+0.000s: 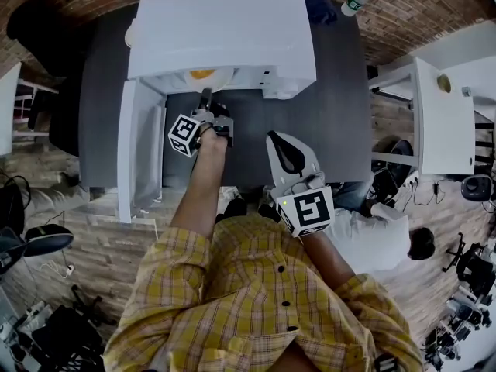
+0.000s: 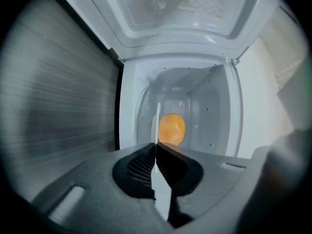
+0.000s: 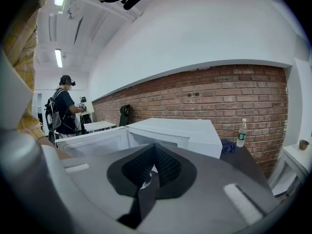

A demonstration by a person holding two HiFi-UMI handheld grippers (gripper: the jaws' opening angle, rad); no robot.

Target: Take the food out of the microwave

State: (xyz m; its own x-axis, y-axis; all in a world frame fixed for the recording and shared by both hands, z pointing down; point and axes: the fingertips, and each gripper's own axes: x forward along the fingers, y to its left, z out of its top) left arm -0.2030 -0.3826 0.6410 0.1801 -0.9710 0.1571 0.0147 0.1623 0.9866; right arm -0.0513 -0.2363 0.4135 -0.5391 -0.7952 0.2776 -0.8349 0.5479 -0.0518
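**Item: orange food on a white plate, inside the open microwave**

- Food [image 2: 171, 128]: one round orange piece. It lies on a white plate [image 1: 221, 77] inside the microwave cavity, close to the front opening.
- Plate: your left gripper [image 1: 206, 99] reaches into the opening. Its jaws are closed on the plate's near rim, which shows as a thin white edge between the two pads. You cannot tell whether the plate is lifted off the cavity floor.
- Microwave [image 1: 225, 29]: white, standing on the dark table [image 1: 341, 107]. Its door [image 1: 133, 153] is swung wide open on your left.
- Right gripper [image 1: 279, 139]: you hold it back over the near part of the table, well apart from the microwave opening. Its jaws are together with nothing between them.
- Water bottle [image 1: 356, 0]: upright at the table's far right corner, near the brick wall [image 3: 219, 91].
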